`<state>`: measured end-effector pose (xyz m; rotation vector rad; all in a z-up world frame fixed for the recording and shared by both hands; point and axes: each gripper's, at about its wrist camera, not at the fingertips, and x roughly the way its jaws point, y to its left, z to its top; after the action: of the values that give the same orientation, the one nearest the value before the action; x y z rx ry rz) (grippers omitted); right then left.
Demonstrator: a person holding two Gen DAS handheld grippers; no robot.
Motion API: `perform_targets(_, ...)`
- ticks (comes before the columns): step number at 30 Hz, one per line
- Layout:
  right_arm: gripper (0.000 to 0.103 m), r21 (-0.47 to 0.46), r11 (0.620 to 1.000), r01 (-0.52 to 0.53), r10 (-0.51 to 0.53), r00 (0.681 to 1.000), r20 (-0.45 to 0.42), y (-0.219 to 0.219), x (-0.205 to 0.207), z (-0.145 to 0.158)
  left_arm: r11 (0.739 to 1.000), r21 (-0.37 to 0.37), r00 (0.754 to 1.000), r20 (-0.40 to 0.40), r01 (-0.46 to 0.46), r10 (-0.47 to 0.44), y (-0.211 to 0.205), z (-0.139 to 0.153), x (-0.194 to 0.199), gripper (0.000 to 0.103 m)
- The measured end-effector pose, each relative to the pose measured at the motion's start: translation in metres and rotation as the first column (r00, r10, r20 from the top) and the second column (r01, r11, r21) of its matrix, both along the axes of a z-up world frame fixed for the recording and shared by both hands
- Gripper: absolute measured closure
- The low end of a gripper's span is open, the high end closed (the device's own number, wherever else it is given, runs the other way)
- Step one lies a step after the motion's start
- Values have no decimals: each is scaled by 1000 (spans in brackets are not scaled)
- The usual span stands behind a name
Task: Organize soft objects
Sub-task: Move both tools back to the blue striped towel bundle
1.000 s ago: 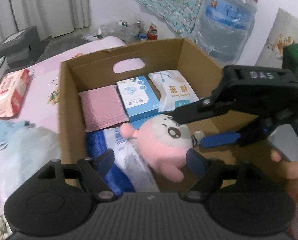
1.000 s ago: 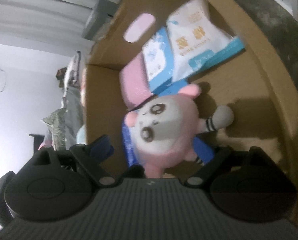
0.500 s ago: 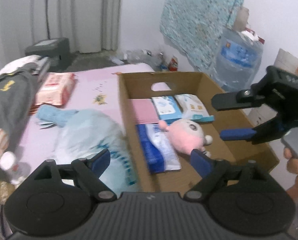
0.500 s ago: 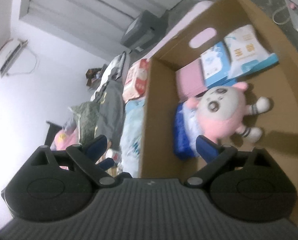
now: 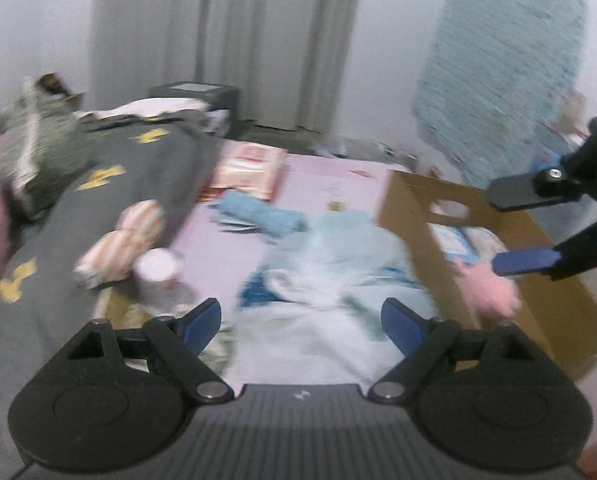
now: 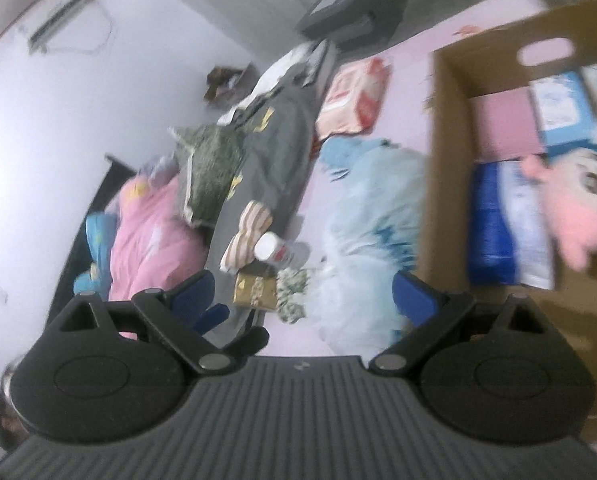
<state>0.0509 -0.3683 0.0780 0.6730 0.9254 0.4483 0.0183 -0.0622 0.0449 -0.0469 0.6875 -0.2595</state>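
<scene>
Pretty blurry shots, but the bed [image 5: 330, 184] with the pink sheet is taking up the middle of both views and it's cluttered. A dark grey blanket [image 5: 110, 208] is lying across the left of the left wrist view, with a striped plush [image 5: 118, 244] and a white-capped bottle [image 5: 158, 268] sitting at its edge. A red and white tissue pack [image 5: 250, 168] is lying higher up, and a big light blue plush [image 5: 338, 264] is sprawling in the middle, right up against the cardboard box [image 5: 402, 200] at the right. In the right wrist view the pink plush [image 6: 582, 204] is lying inside the box at the right edge, next to a blue and white packet [image 6: 506, 224], with a pink pack [image 6: 506, 124] and a blue box [image 6: 562, 108] further up.

The left hand-held gripper [image 5: 300, 320] is hanging spread wide over the light blue plush, nothing between its fingers. The right hand-held gripper [image 6: 304, 292] is spread wide too, holding nothing; in the left view it's showing at the right edge above the box.
</scene>
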Motion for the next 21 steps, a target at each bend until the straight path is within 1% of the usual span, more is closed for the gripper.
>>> perform_targets(3,7,-29,998,-47,47,999,-9,27,16,3,998,-29,999,2,-53,53,25,-9,0,15)
perform_targets(6,7,-66,993,-95,95,995,-10,53,31,4,995,-56,996,-1,-89,89,41,-18,2,15)
perform_targets(10,7,-115,983,-146,145,989,-16,80,53,2,991,-22,991,31,-130,131,52,-28,2,16)
perform_targets(14,7,-146,974,-171,169,985,-21,93,74,-1,989,2,986,70,-150,149,57,-32,6,17)
perform_targets(16,7,-153,972,-180,178,984,-25,98,85,-4,988,-2,986,74,-153,153,58,-33,13,18)
perform_targets(17,7,-159,970,-182,180,983,-28,99,92,-5,988,-7,986,69,-152,152,59,-34,18,20)
perform_targets(21,8,-167,967,-195,192,981,-34,103,119,-12,990,-30,990,23,-141,142,52,-31,53,28)
